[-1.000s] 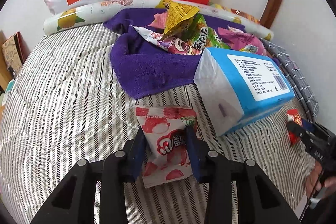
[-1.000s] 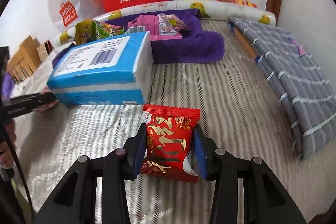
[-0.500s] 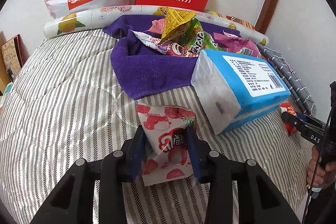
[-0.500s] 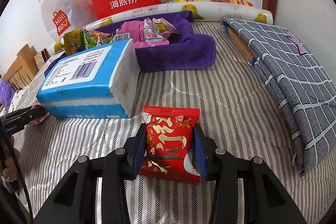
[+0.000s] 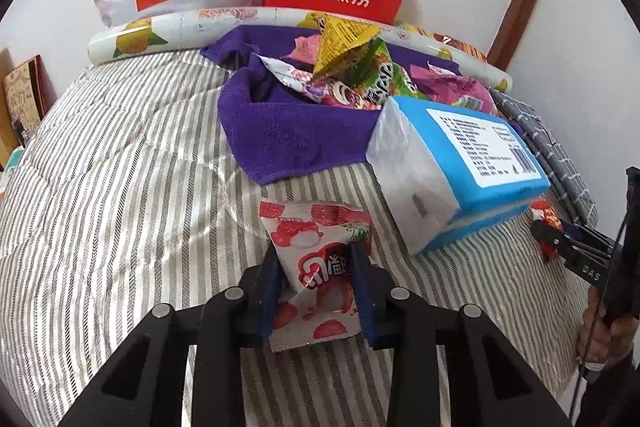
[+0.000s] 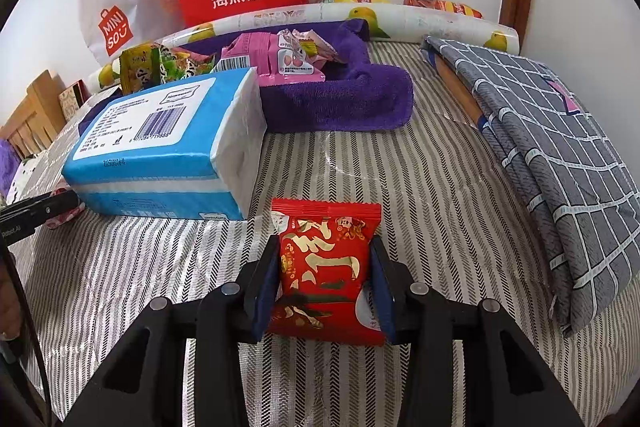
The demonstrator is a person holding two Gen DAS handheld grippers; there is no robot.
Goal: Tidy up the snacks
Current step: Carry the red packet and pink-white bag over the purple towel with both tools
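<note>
Both grippers look alike: the left gripper (image 5: 316,287) and right gripper (image 6: 325,287) have matte black angular arms at the bottom of the frame, silver round screws on top, and dark blue pads. White lettering, possibly "DAS", marks the right one at the left view's right edge, beside a thin black cable.

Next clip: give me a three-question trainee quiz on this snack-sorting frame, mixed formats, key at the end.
1. True or false: the right gripper is shut on the red snack packet.
2. The left gripper has between its closing jaws: A) the blue tissue pack B) the strawberry snack packet C) the yellow packet
3. Fill in: the heap of snacks lies on a ____ towel.

Key: 1 true; 2 B; 3 purple
</note>
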